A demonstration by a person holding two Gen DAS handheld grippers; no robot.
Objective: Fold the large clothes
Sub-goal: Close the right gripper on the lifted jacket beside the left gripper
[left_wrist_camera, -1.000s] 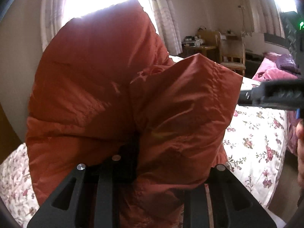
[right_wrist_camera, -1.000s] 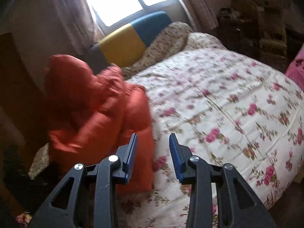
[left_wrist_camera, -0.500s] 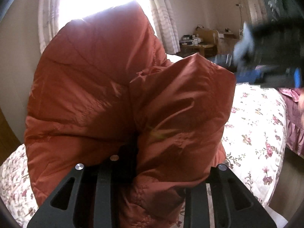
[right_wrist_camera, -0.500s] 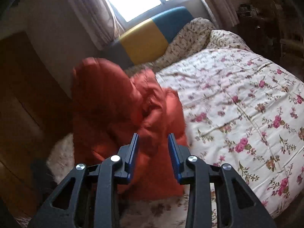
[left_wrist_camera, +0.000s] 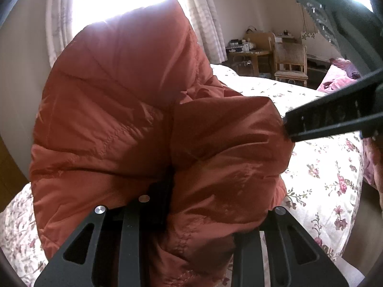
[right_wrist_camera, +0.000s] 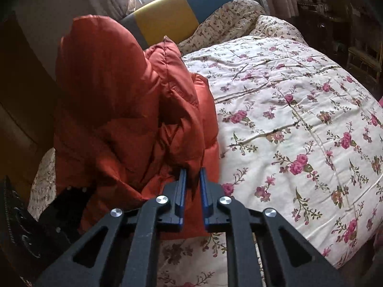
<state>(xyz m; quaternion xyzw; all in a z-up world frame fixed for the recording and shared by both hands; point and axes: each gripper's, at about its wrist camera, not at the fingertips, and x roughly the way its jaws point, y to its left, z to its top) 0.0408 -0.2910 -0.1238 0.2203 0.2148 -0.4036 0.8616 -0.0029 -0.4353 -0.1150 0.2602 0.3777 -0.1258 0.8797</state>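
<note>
A puffy rust-orange down jacket (left_wrist_camera: 134, 110) is held up above the flowered bed. My left gripper (left_wrist_camera: 189, 205) is shut on a bunch of its fabric, which hides the fingertips. In the right wrist view the jacket (right_wrist_camera: 124, 110) hangs at the left of the bed. My right gripper (right_wrist_camera: 191, 177) has its blue pads (right_wrist_camera: 182, 186) closed narrowly on a fold of the jacket's right edge. The right gripper also shows in the left wrist view (left_wrist_camera: 287, 126), touching the jacket's right corner.
The bed carries a white quilt with pink roses (right_wrist_camera: 299, 124). A yellow and blue headboard (right_wrist_camera: 177, 14) stands under the window. A wooden table (left_wrist_camera: 249, 55) and chair (left_wrist_camera: 290, 62) stand at the far wall. A pink cloth heap (left_wrist_camera: 335, 79) lies at the right.
My right gripper has moved left to the jacket's edge and closed its jaws on a fold. The left gripper keeps its hold and has barely moved.
</note>
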